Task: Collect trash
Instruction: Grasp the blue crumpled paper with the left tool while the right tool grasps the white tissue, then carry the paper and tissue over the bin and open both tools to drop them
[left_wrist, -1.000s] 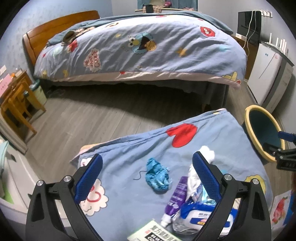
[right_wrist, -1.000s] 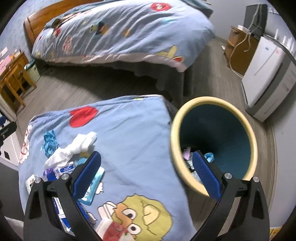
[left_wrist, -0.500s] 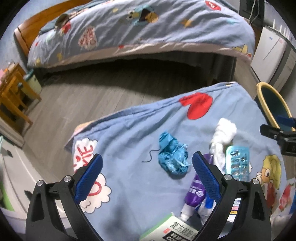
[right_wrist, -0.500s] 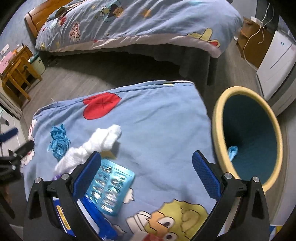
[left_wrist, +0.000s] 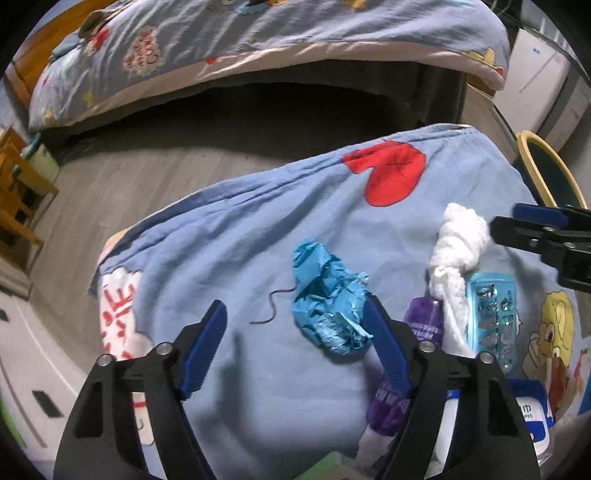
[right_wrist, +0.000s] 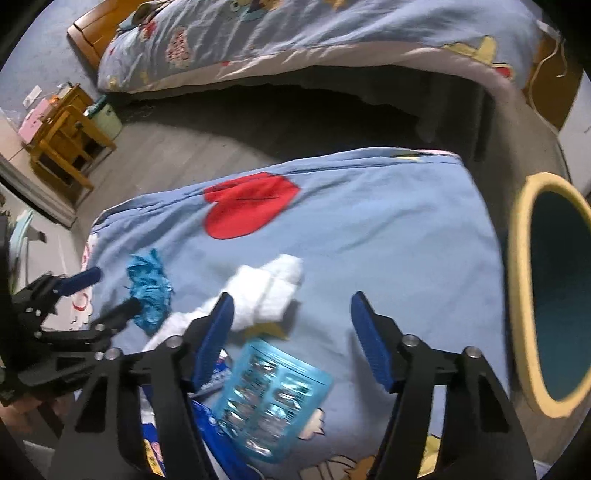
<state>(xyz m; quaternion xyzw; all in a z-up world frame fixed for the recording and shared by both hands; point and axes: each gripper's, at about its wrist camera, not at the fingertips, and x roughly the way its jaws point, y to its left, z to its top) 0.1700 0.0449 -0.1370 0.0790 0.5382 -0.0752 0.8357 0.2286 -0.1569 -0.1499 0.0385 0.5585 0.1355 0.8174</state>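
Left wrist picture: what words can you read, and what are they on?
"ME WANT COOKIE", as best I can read it: on the quilt of the big bed.
"...PES": on the wipes pack; the rest is hidden.
Red letters on the white cloud: sideways, unreadable.
Print on the purple tube: too small to read.

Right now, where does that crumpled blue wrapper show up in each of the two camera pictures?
Left wrist view: the crumpled blue wrapper lies at the middle, just beyond the left gripper, whose jaws are closing.
Right wrist view: it sits at the left, against the left gripper's fingertips.
Shared landmark: the red heart printed on the blue cloth, beyond the wrapper in both.
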